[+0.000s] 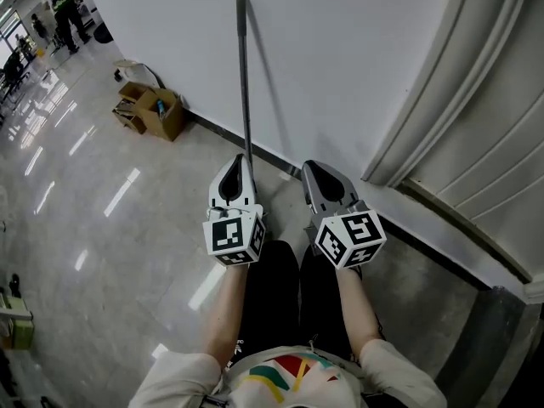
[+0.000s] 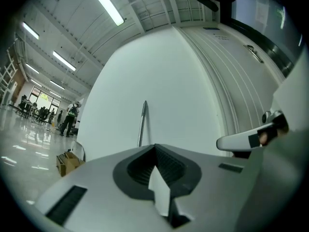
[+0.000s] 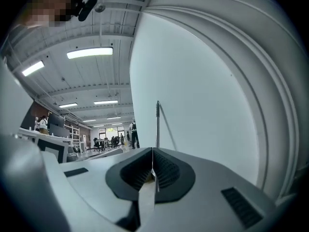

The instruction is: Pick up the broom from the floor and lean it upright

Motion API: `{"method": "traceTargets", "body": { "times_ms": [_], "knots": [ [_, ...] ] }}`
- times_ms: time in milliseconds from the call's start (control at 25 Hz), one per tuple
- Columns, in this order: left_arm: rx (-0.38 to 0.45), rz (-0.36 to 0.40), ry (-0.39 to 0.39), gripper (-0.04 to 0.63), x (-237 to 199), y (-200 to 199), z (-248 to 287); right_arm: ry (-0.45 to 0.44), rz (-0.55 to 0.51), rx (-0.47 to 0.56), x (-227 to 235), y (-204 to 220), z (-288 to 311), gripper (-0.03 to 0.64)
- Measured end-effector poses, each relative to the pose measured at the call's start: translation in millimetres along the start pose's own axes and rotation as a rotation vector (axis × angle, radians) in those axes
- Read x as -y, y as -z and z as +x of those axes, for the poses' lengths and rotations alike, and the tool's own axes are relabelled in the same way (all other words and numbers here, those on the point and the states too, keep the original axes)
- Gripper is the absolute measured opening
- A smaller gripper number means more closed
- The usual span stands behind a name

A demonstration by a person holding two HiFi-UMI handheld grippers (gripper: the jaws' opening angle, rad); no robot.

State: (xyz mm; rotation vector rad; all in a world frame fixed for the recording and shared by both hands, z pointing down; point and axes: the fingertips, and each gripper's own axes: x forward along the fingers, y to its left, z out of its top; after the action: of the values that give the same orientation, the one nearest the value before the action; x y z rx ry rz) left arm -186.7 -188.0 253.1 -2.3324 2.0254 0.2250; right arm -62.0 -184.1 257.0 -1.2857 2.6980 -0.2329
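Forearms (image 1: pixel 225 313), bare, two: reaching forward from a pale printed shirt (image 1: pixel 285 376), each carrying a grey moulded-plastic tool topped by a cube (image 1: pixel 234 236) of black-and-white square markers.

Left gripper (image 1: pixel 237 160): smooth tapered shell, dark ribbed pads (image 2: pixel 166 164); its jaws are sitting pressed together with nothing between them.

Right gripper (image 1: pixel 309 167): same build; its jaws are likewise meeting tip to tip and gripping nothing.

Broom (image 1: pixel 245 75): a slim, straight grey metal handle is showing. It is standing nearly upright and leaning on the matt white wall (image 1: pixel 340 58), just beyond the left gripper's tips and apart from them. Its head is lying hidden behind that gripper, at the floor's edge by the dark skirting (image 1: pixel 280 161).

Floor (image 1: pixel 102 228): glossy pale grey, mirroring strip lights.

Cardboard boxes (image 1: pixel 153 113): brown, open-flapped, resting along the same floor edge, well to the left.
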Motion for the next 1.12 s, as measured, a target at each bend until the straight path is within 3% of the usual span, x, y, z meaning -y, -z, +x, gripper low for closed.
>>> {"method": "traceTargets", "body": {
  "times_ms": [160, 400, 640, 840, 1000, 1120],
  "knots": [
    [-0.049, -0.021, -0.007, 0.044, -5, 25, -13, 0.002, 0.023, -0.041, 0, 24, -1, 0.012],
    [-0.052, -0.030, -0.030, 0.044, -13, 33, -18, 0.013, 0.017, -0.067, 1, 41, 0, 0.012],
    [-0.110, -0.043, -0.017, 0.044, -26, 85, 6, -0.025, -0.028, -0.108, 12, 67, 21, 0.012],
    [-0.175, 0.019, 0.064, 0.044, -23, 137, 10, -0.076, -0.063, -0.214, 32, 116, 33, 0.014],
    [-0.212, 0.013, 0.061, 0.044, -34, 172, 10, -0.056, -0.039, -0.273, 51, 158, 35, 0.014],
    [-0.239, 0.140, 0.065, 0.044, -31, 161, 18, -0.029, -0.015, -0.293, 54, 154, 41, 0.012]
  ]
}}
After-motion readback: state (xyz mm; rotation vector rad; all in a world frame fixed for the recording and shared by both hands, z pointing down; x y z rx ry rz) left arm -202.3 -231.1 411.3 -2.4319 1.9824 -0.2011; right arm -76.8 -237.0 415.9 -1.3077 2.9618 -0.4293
